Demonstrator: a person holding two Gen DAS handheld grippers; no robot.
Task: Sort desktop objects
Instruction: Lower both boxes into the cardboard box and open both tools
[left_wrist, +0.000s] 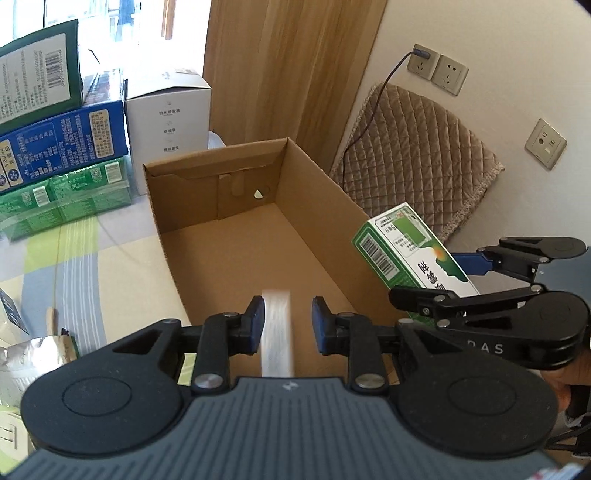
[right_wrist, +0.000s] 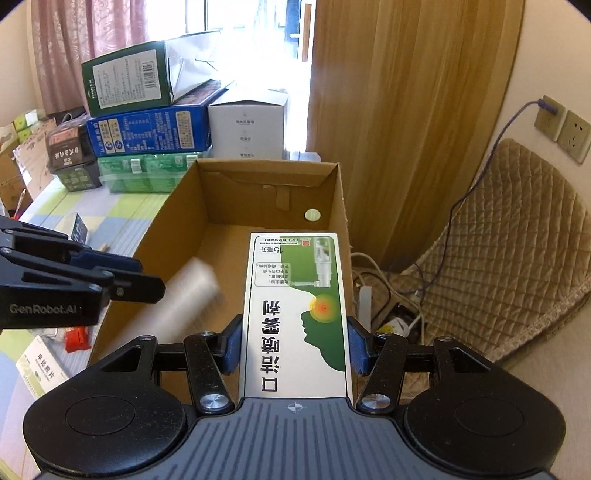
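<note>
A striped cloth (left_wrist: 92, 254) covers the bench (right_wrist: 92, 206), with stacked cartons (right_wrist: 147, 122) near the window and a brown curtain (left_wrist: 291, 66) behind. The open box (left_wrist: 236, 236) sits by a quilted chair (right_wrist: 517, 240). Left tongs (left_wrist: 288, 323) stand apart above a blurred white item (left_wrist: 277, 332). Right tongs (right_wrist: 295, 345) clamp a green packet (right_wrist: 295, 314) over the box's right wall.

Our left gripper (left_wrist: 288, 325) has its 2 blue pads parted, with nothing clamped between them. Our right gripper (right_wrist: 294, 345) sits just to its right, its 2 pads pressed against a green-and-white carton (right_wrist: 295, 314).
</note>
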